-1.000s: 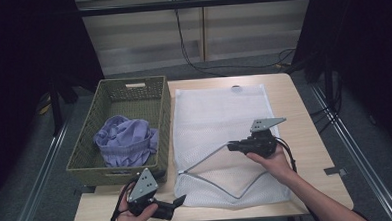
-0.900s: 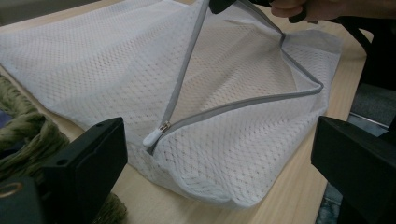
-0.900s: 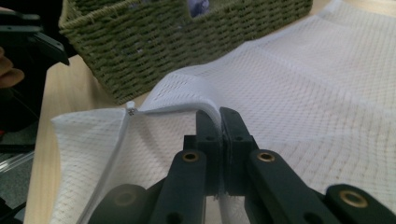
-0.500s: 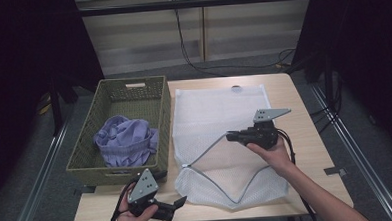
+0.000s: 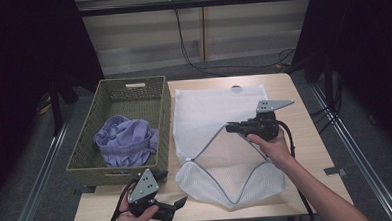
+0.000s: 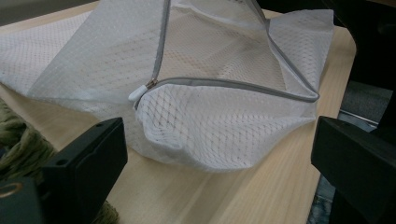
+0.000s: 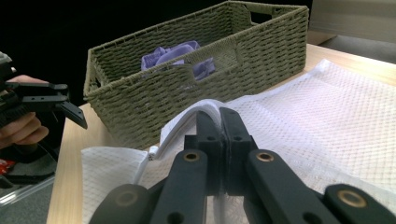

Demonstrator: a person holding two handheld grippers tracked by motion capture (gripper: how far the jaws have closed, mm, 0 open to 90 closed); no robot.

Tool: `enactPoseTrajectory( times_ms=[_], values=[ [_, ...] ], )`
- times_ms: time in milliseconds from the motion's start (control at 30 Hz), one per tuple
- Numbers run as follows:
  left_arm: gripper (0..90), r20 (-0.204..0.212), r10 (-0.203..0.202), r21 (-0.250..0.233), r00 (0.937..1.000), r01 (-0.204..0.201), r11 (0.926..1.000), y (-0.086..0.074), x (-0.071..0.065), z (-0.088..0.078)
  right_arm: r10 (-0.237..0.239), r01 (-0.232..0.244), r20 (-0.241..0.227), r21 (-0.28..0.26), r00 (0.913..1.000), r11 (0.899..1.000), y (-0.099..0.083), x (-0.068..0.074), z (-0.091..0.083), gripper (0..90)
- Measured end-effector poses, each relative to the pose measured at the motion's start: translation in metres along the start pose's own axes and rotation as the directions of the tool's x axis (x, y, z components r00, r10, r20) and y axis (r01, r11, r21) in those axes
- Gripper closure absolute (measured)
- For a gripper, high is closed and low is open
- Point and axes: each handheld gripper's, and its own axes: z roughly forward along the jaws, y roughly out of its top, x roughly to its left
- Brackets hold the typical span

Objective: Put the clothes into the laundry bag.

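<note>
right hand-held gripper (image 5: 231, 127) pinching the grey zipper edge of the white mesh laundry bag (image 5: 219, 114), jaws pressed together on it. since a second ago it has lifted the edge higher, so the bag's mouth now gapes wider near the front of the desk (image 5: 305, 135). left hand-held gripper (image 5: 180, 203) hasn't moved, jaws spread, empty, just in front of the bag. purple garment (image 5: 127, 141) sits in the wicker basket (image 5: 133, 88) left of the bag. likely next: garment goes into the bag.

Lab: black curtains (image 5: 27, 73), floor rails (image 5: 37, 177), cables (image 5: 191, 45).
</note>
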Motion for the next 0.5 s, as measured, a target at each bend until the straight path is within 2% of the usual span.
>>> enactPoseTrajectory(
  times_ms=[133,200,233,267,333,367,400,433,467,500],
  values=[
    [3.4,0.010,-0.003,-0.025,0.9999,0.003,0.9997,0.002,0.000,-0.004,0.004,-0.004,-0.010,0.000,0.9999,1.000,-0.004,-0.001,0.003,88.5],
    [3.3,0.021,-0.023,-0.052,0.9995,0.024,0.9984,0.006,0.000,-0.009,0.009,-0.009,-0.008,-0.001,0.9999,1.000,-0.004,-0.001,0.003,88.5],
    [3.4,-0.005,-0.011,-0.053,0.9999,0.010,0.9985,0.010,0.000,-0.014,0.010,-0.010,-0.010,-0.003,0.9999,1.000,-0.004,0.000,0.003,88.5],
    [3.3,-0.005,-0.011,-0.053,0.9999,0.010,0.9985,0.010,0.000,-0.014,0.007,-0.007,-0.012,-0.004,0.9999,1.000,-0.004,0.000,0.002,88.5],
    [3.2,-0.011,-0.028,-0.105,0.9995,0.027,0.9941,0.015,0.004,-0.021,0.005,-0.005,-0.011,-0.003,0.9999,1.000,-0.004,0.000,0.001,88.4],
    [3.2,-0.030,-0.024,-0.101,0.9993,0.021,0.9947,0.017,0.005,-0.024,0.007,-0.007,-0.014,-0.005,0.9999,1.000,-0.004,-0.001,0.001,88.4],
    [3.2,-0.030,-0.024,-0.101,0.9993,0.021,0.9947,0.017,0.005,-0.024,0.007,-0.007,-0.014,-0.005,0.9999,1.000,-0.004,-0.001,0.001,88.4],
    [3.2,-0.041,-0.041,-0.119,0.9983,0.036,0.9923,0.019,0.009,-0.028,0.007,-0.008,-0.014,-0.005,0.9999,1.000,-0.004,-0.001,0.001,88.4],
    [3.2,-0.057,-0.087,-0.130,0.9946,0.079,0.9883,0.021,0.016,-0.032,0.005,-0.005,-0.011,-0.001,0.9999,1.000,-0.004,0.000,0.001,88.4],
    [3.1,-0.057,-0.087,-0.130,0.9946,0.079,0.9883,0.021,0.016,-0.032,0.004,-0.004,-0.011,0.000,0.9999,1.000,-0.004,0.000,0.002,88.4]
  ],
)
